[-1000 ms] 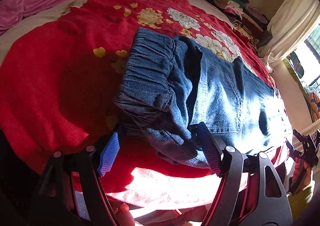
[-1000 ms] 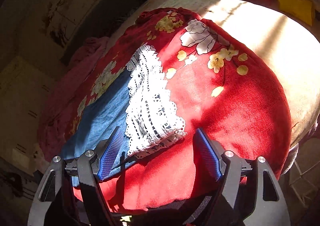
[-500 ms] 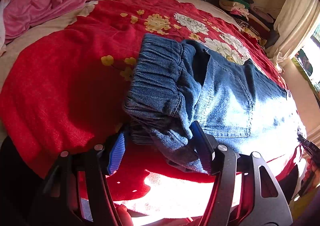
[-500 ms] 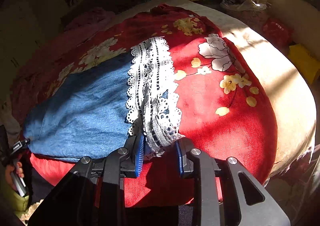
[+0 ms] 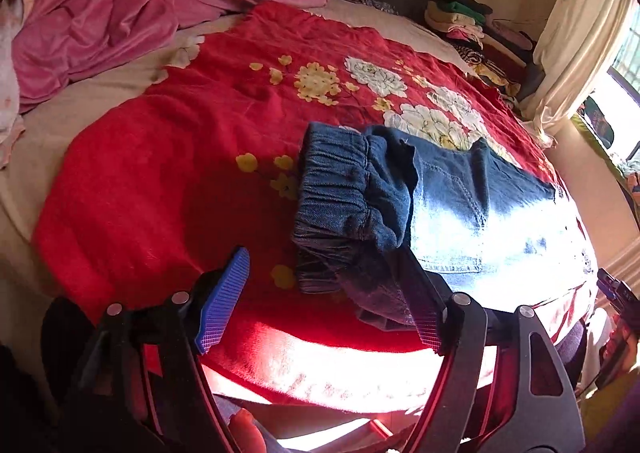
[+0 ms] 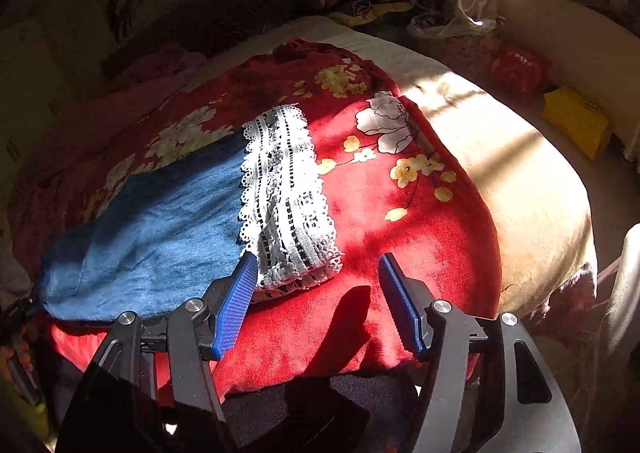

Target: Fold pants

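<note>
Blue denim pants (image 5: pixel 452 197) lie flat on a red floral blanket (image 5: pixel 160 181). Their elastic waistband (image 5: pixel 340 193) faces my left gripper (image 5: pixel 324 301), which is open with the waistband's near corner by its right finger. In the right wrist view the pants (image 6: pixel 160 229) end in a white lace hem (image 6: pixel 288 197). My right gripper (image 6: pixel 320 301) is open, its jaws wide, just in front of the lace hem and holding nothing.
A pink blanket (image 5: pixel 132 9) is bunched at the far left of the bed. Stacked clothes (image 5: pixel 472 25) and a curtain (image 5: pixel 576 37) stand at the far right. A yellow bag (image 6: pixel 576 125) and a red bag (image 6: pixel 520 69) lie beyond the bed's beige edge (image 6: pixel 532 189).
Both grippers narrowed around the pants' ends half a second ago and have now opened wide and drawn back. The pants lie on the blanket.
</note>
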### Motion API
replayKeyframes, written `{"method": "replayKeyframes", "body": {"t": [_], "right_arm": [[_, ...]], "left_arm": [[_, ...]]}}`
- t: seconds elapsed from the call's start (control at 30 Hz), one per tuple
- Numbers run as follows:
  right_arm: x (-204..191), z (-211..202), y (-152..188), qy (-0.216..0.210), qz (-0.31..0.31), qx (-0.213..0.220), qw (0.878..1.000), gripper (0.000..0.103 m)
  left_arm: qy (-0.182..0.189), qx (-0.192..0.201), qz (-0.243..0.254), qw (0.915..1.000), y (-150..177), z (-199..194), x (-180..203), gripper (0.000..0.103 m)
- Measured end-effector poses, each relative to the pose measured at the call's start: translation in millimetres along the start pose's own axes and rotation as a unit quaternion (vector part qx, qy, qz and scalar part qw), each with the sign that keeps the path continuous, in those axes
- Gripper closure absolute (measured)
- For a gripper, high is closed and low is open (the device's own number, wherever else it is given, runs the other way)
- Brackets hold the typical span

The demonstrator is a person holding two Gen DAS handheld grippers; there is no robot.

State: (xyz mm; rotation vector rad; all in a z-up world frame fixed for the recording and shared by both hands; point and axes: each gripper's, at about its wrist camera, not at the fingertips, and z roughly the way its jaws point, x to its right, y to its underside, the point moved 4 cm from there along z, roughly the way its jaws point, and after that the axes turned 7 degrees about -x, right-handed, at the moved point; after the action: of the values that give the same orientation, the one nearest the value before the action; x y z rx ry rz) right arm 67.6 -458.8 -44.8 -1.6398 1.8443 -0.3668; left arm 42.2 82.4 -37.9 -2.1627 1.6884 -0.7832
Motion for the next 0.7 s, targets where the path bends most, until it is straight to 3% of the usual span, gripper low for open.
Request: {"method": "replayKeyframes", "body": {"t": [0.1,0.23,0.37,0.53,0.63,0.7], "right_arm": [[-14.4,-13.3,-1.3,0.003,-0.025,0.021,0.999,0.037],[-60.8,-5.5,-5.1,-0.033,-0.076,0.016,0.996,0.034],[-127.8,24.9,-11.0,-0.061,-0.16,-0.007,0.985,0.034],[-187.2,72.5,-16.8,-0.07,-0.239,-0.048,0.967,0.034],[-191.9,105.1,-18.7,-0.048,-0.252,-0.089,0.962,0.034],[-181.1,122.7,-19.4,-0.014,-0.248,-0.113,0.962,0.034]], "left_arm": [[-0.023,0.039,0.018,0.9988,-8.4,-26.7,4.8,0.036],[-0.012,0.055,0.047,0.9973,-14.7,-33.7,30.4,0.036],[0.027,0.028,0.08,0.996,-19.8,-8.2,73.1,0.036],[0.066,-0.024,0.143,0.9872,-17.4,44.6,131.7,0.036],[0.04,-0.046,0.175,0.9828,-15.7,78.2,148.7,0.036],[-0.003,-0.048,0.197,0.9791,-12.6,96.2,150.4,0.036]]}}
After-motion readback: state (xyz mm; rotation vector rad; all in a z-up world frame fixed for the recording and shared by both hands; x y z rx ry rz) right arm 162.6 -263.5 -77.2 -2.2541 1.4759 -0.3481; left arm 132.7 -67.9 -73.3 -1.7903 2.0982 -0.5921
